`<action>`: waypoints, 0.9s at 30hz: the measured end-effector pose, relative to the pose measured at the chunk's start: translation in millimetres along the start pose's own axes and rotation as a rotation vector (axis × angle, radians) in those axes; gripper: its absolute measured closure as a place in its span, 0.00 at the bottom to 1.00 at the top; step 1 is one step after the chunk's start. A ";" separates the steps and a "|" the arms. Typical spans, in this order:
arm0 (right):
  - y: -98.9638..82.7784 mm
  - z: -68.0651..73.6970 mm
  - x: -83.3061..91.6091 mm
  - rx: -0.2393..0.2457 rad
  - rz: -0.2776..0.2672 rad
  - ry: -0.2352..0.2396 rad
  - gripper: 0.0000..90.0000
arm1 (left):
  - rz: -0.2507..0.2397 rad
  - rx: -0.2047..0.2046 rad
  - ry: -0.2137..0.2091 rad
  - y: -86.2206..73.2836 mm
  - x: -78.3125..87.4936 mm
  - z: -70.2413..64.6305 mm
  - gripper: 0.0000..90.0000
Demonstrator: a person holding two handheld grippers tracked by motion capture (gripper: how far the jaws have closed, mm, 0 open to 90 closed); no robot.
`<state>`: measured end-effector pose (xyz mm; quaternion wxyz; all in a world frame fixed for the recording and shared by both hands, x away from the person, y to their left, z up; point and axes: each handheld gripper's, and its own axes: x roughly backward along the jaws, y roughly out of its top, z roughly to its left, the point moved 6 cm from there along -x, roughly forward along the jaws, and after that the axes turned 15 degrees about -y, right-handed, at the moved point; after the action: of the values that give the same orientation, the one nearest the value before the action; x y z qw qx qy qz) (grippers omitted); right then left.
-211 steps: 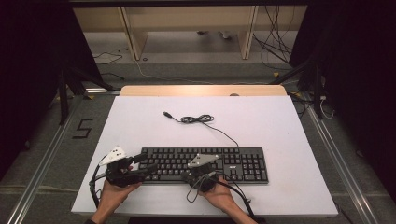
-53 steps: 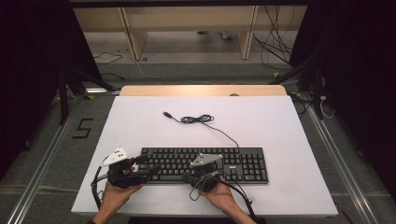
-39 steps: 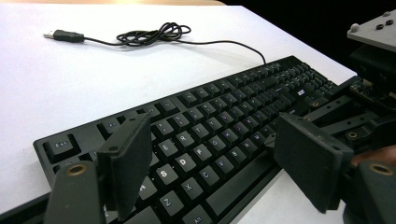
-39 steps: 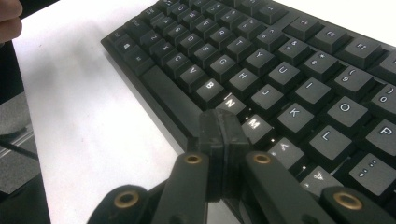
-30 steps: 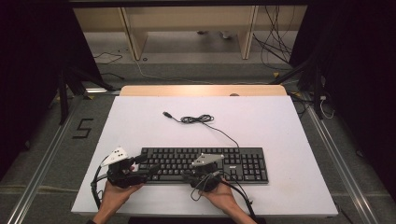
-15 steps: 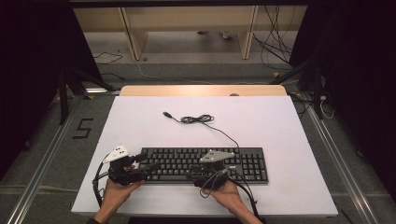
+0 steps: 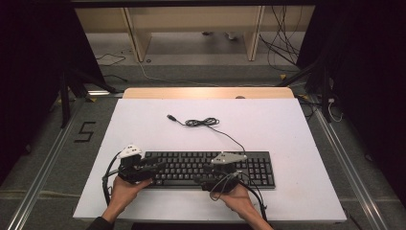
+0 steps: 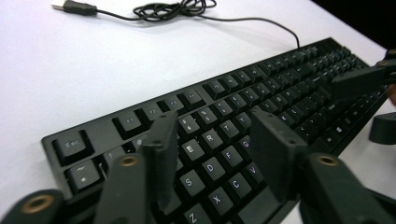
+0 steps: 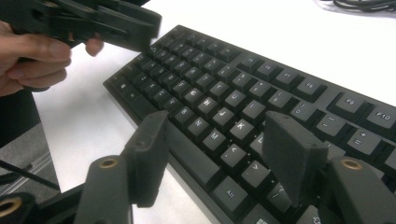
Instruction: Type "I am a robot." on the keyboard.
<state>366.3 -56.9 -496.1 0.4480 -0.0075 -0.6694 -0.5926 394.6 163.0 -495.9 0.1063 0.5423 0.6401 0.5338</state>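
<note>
The black keyboard (image 7: 210, 167) lies near the table's (image 7: 287, 129) front edge, long axis left to right. The left hand-held gripper (image 7: 155, 166), jaws just closing yet gripping nothing, hovers over its left keys; the right hand-held gripper (image 7: 207, 168), jaws just opening and empty, hovers mid-board. Bare table lies behind, up to the coiled USB cable (image 7: 201, 122).

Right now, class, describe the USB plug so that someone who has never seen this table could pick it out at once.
Start at the white table and find the black keyboard near its front edge. A thin black cable leaves the keyboard's back edge and runs to a small tangle of loops. Just past it lies the USB plug, the cable's free end, with a metal tip.
</note>
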 end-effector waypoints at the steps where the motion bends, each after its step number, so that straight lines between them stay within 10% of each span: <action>1: 0.2 -0.3 0.6 0.001 -0.001 -0.001 0.45 | 0.010 -0.005 -0.002 0.6 -2.4 -0.1 0.63; 14: 0.9 -3.4 5.9 0.010 -0.022 -0.024 0.41 | 0.088 -0.022 -0.022 3.4 -26.9 1.5 0.95; 27: 1.1 -3.7 11.3 0.010 -0.033 -0.027 0.39 | 0.160 -0.034 0.009 1.1 -40.2 4.2 0.99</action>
<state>362.3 -65.4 -488.8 0.4290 -0.0022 -0.6785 -0.5963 413.9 132.7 -514.5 0.0696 0.5873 0.5860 0.5539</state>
